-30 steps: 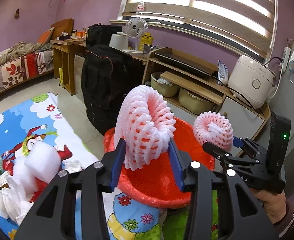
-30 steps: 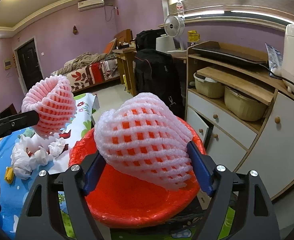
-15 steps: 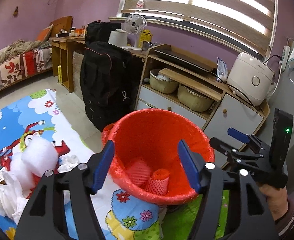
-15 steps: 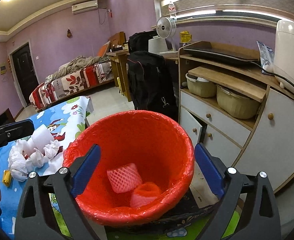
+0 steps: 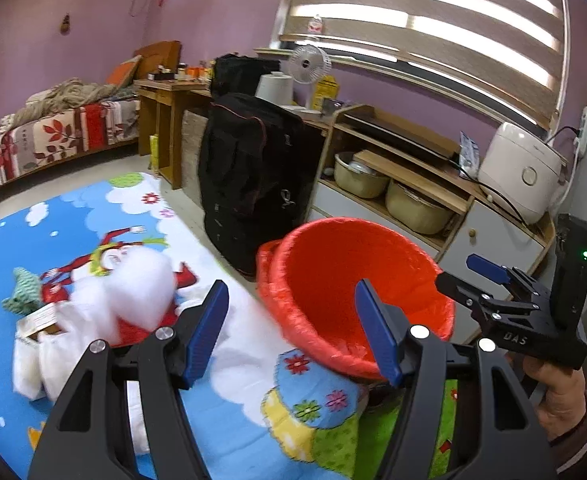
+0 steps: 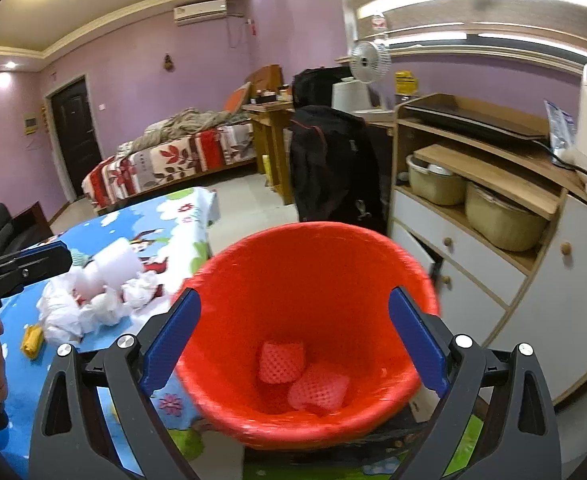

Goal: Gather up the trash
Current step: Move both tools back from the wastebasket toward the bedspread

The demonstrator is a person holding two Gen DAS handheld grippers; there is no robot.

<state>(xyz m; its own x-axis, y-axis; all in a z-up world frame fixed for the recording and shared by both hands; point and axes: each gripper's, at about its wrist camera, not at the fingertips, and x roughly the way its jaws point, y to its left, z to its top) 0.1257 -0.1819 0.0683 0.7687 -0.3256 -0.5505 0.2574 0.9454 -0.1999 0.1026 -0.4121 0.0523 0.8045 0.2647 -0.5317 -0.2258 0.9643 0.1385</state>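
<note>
At frame centre, two foam nets (image 6: 301, 376) are lying inside the red bin (image 6: 309, 248); both grippers (left (image 5: 293, 328), right (image 6: 293, 340)) are spread, empty. Next: targeting the white scraps (image 6: 93, 300) at left.

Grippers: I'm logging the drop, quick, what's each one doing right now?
Left gripper: open, holding nothing.
Right gripper: open, holding nothing, above the red trash bin.

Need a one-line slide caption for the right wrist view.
Open right gripper above red bin holding two foam nets.
</note>
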